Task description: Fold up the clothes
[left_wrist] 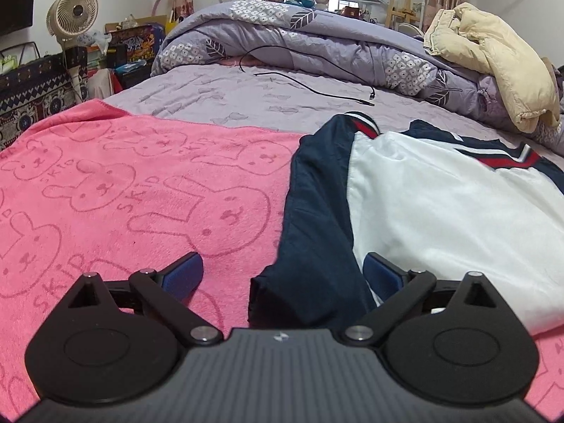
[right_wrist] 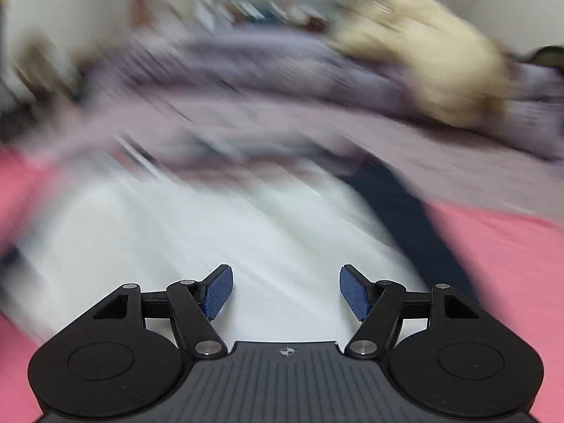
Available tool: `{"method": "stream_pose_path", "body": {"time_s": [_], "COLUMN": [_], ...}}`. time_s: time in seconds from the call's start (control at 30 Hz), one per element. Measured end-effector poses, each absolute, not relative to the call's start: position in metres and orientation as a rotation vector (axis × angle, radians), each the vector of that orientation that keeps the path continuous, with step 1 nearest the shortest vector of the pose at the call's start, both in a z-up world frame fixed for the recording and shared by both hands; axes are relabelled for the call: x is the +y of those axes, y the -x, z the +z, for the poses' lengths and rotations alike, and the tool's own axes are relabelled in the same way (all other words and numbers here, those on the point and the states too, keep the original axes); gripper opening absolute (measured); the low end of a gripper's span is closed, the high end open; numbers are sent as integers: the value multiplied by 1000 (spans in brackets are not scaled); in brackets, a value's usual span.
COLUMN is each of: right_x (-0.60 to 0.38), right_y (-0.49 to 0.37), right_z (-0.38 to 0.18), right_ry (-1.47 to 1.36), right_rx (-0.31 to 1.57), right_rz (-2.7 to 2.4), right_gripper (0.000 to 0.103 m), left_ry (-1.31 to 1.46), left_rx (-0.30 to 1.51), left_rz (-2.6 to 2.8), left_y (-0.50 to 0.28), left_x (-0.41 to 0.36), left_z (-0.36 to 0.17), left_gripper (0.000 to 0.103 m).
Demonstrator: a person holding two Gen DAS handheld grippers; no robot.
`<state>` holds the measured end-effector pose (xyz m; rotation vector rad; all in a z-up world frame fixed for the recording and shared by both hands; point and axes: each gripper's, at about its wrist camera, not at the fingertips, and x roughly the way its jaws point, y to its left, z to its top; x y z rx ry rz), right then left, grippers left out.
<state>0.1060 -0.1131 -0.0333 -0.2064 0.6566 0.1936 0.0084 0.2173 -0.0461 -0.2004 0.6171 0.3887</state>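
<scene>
Garment under inspection: a white and navy jacket (left_wrist: 423, 204), laid flat on a pink towel (left_wrist: 123, 190) spread across the near part of the bed (left_wrist: 246, 95). The towel is judged to serve as a clean folding surface. A navy sleeve (left_wrist: 317, 211) is seen folded in along the jacket's left side, its cuff pointing toward the near edge of the bed, which suggests a first fold is done.

The left gripper (left_wrist: 283, 273) is held low over that cuff, its fingers (left_wrist: 185, 275) spread wide and pressing on nothing; the sleeve lies between them but is not gripped. The right gripper (right_wrist: 285, 290) is held over the white body panel, fingers likewise parted with bare cloth showing in the gap.

The left wrist view is sharp, and only there are the striped collar, a black cable (left_wrist: 317, 81) on the sheet, a heaped quilt (left_wrist: 299, 38) and a cream coat (left_wrist: 493, 60) at the far end clearly shown. The right wrist view is heavily smeared; only there is pink towel shown past the jacket's right side.
</scene>
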Motion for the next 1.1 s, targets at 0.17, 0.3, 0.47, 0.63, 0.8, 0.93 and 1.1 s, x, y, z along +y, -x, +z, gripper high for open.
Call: {"method": "stream_pose_path", "body": {"time_s": [0.17,0.3,0.47,0.63,0.8,0.93,1.1], "right_x": [-175,-144,-145,-212,-266,-289,-276], "right_y": [-87,-71,-84,-53,-37,-34,-52], "right_z": [-11,2,-37,-8,-30,-57,-68], "right_ry": [77,16,-39,-314,-591,-765,-787], "right_rx": [562,507,663,553,587,622,616], "right_rz": [-105,144,201,98,23,27,96], "right_gripper": [73,73,67,75,80,77,77], "left_ry": [189,177,211,67,37,-45,-200], "left_rx": [626,625,641,595,497,518,704], "left_rz": [409,445,455,459,299,218,209], "left_y": [-9,-2,24,36,17,-19,-58], "left_x": [216,213,220,198,141,86,40], "left_z": [-46,-42,-35,-7,28,18,-46], "left_gripper": [103,103,103,101,101,101,103]}}
